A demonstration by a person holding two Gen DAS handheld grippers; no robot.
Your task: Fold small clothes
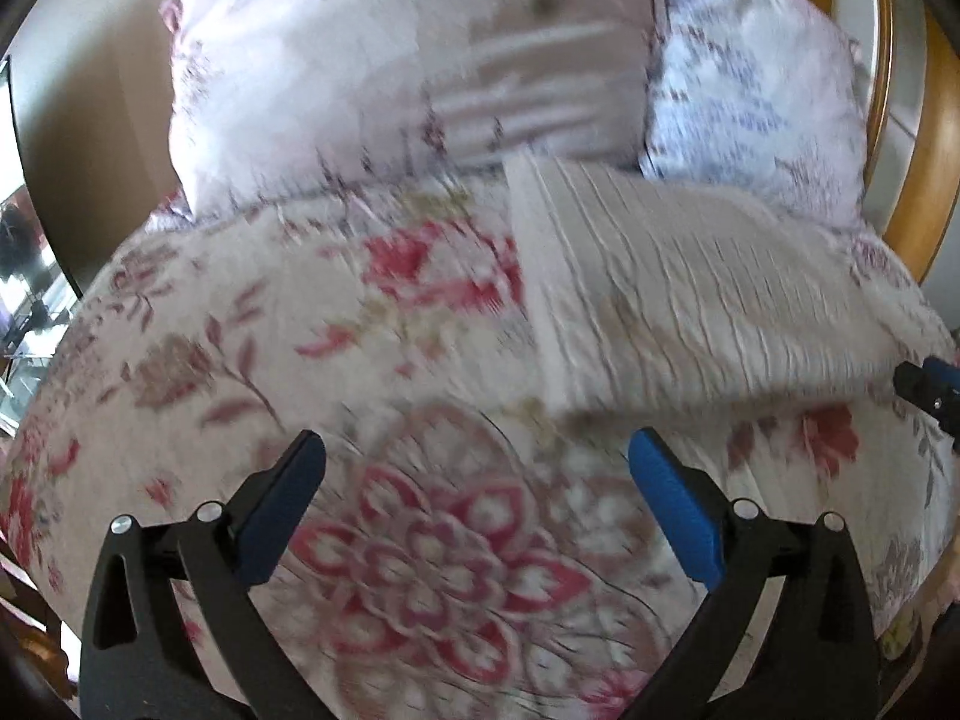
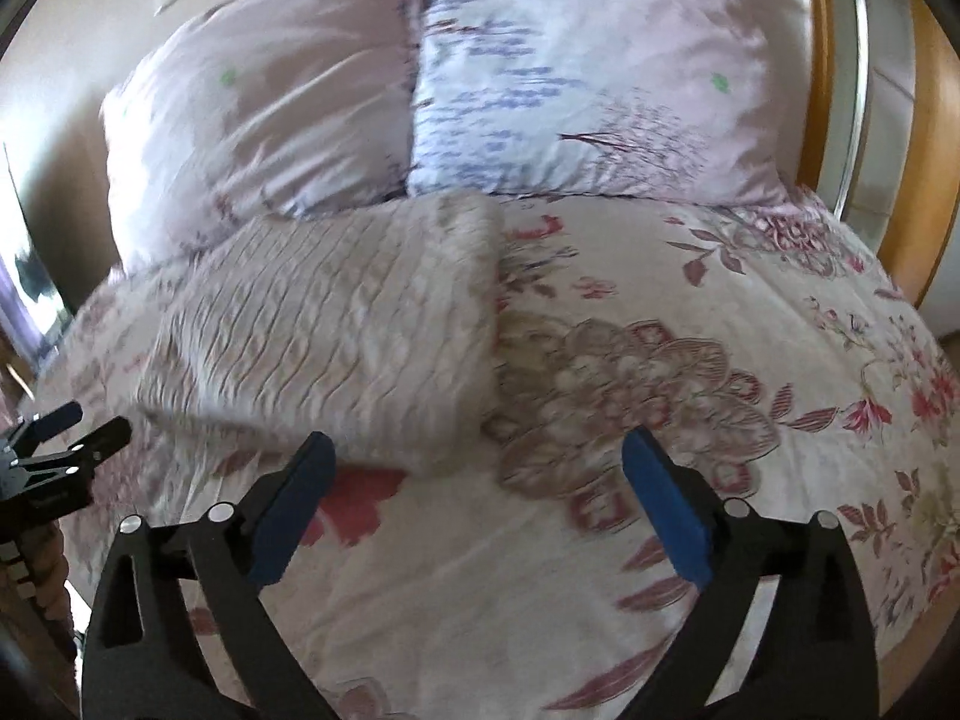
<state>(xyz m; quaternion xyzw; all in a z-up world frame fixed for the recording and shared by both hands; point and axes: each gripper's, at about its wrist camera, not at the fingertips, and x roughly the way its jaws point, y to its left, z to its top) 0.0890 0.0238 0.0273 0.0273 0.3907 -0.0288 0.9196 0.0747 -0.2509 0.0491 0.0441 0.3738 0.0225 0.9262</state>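
Observation:
A cream, crinkle-textured garment (image 1: 690,294) lies folded into a rough rectangle on the floral bedspread (image 1: 300,360); it also shows in the right wrist view (image 2: 336,324). My left gripper (image 1: 477,450) is open and empty, above the bedspread, with the garment ahead and to its right. My right gripper (image 2: 477,450) is open and empty, just short of the garment's near edge. The right gripper's tip shows at the far right of the left wrist view (image 1: 927,381). The left gripper shows open at the left edge of the right wrist view (image 2: 66,426).
Two pillows lean at the head of the bed, a pale pink one (image 2: 258,132) and a blue-and-pink one (image 2: 588,72). A wooden bed frame (image 2: 822,60) curves along the right side. A beige wall (image 1: 78,90) is behind the pillows.

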